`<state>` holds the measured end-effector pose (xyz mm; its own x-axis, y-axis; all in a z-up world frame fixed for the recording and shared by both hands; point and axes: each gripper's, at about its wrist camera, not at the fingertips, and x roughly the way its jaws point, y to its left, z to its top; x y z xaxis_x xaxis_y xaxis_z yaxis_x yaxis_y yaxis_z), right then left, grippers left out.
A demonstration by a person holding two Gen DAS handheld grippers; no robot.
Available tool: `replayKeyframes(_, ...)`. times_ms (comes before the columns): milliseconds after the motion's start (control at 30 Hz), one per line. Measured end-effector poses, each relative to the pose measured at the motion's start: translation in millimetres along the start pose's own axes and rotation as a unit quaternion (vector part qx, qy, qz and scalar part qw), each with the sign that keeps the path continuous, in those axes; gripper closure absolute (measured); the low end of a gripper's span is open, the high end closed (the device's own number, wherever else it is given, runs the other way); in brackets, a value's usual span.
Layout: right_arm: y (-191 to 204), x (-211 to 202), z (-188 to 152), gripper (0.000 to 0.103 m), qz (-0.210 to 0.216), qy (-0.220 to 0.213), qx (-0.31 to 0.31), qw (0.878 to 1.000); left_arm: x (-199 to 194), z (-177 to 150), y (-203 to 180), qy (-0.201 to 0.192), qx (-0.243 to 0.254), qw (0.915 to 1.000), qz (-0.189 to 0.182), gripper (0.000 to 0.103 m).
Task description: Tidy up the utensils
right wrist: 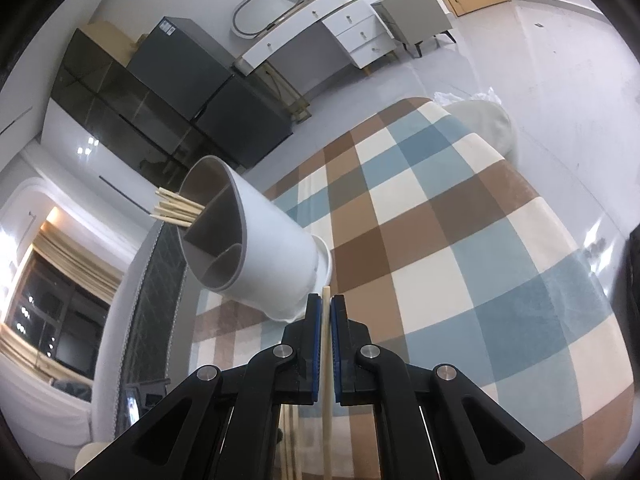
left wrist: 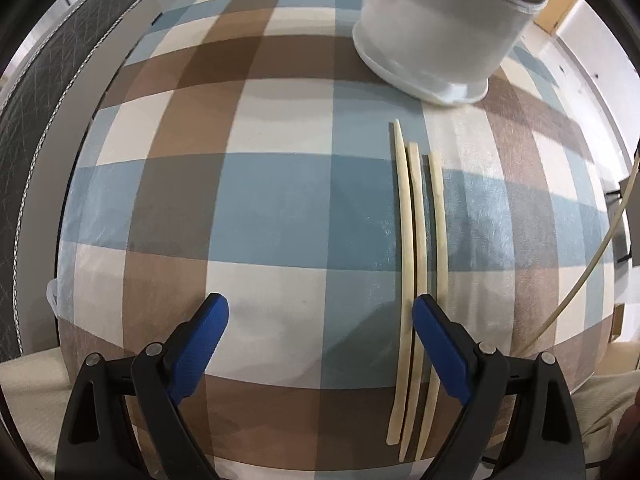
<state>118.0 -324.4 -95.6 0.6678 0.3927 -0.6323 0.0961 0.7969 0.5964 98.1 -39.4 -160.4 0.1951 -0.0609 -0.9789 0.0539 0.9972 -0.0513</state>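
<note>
Three pale chopsticks (left wrist: 416, 264) lie side by side on the checked tablecloth (left wrist: 248, 200), pointing toward a white utensil holder (left wrist: 436, 36) at the far right. My left gripper (left wrist: 320, 320) is open and empty just above the cloth, its right finger over the chopsticks' near part. My right gripper (right wrist: 326, 312) is shut on a single chopstick (right wrist: 327, 360) and holds it above the table, its tip near the holder's base. The holder (right wrist: 264, 252) has grey divided compartments, and several chopsticks (right wrist: 176, 210) stick out of one of them.
The table's edges (right wrist: 560, 216) fall away to a grey floor. A padded grey headboard or seat back (left wrist: 44, 120) stands at the left. Dark cabinets (right wrist: 160, 100) and a white desk (right wrist: 320, 28) stand farther off in the room. A thin cable (left wrist: 592, 264) hangs at the right.
</note>
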Motion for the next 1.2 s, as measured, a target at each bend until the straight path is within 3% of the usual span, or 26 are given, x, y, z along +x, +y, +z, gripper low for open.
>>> replayKeyframes(200,0.0,0.6,0.6,0.099,-0.004,-0.002,-0.001,1.0,-0.2,-9.6,-2.3,0.018,0.017,0.9995,0.021,0.011)
replayKeyframes(433,-0.3,0.9,0.8,0.099,-0.006,-0.004,0.0,1.0,-0.3,-7.2,0.4,0.01,0.017,0.9996,0.02,0.011)
replayKeyframes(667,-1.4,5.5,0.7,0.099,-0.015,-0.001,0.003,1.0,3.7,18.6,-15.6,-0.008,0.043,0.9984,0.036,0.011)
replayKeyframes(867,-4.1,9.6,3.8,0.099,-0.017,-0.002,0.013,1.0,9.0,41.1,-28.4,-0.016,0.069,0.9974,0.013,0.017)
replayKeyframes(967,-2.1,12.9,5.2,0.099,-0.016,0.0,0.009,1.0,10.3,53.6,-34.6,-0.015,0.08,0.9967,-0.004,0.028)
replayKeyframes(1067,-0.2,19.3,6.1,0.099,-0.016,0.006,0.007,1.0,9.9,68.3,-45.6,-0.023,0.096,0.995,-0.01,0.049)
replayKeyframes(1133,0.9,23.6,6.6,0.099,-0.018,0.009,0.004,1.0,8.4,76.5,-54.5,-0.029,0.109,0.9935,-0.015,0.078)
replayKeyframes(1200,2.2,28.3,7.7,0.099,-0.018,0.014,0.001,1.0,7.9,78.0,-62.5,-0.03,0.118,0.9923,-0.022,0.1)
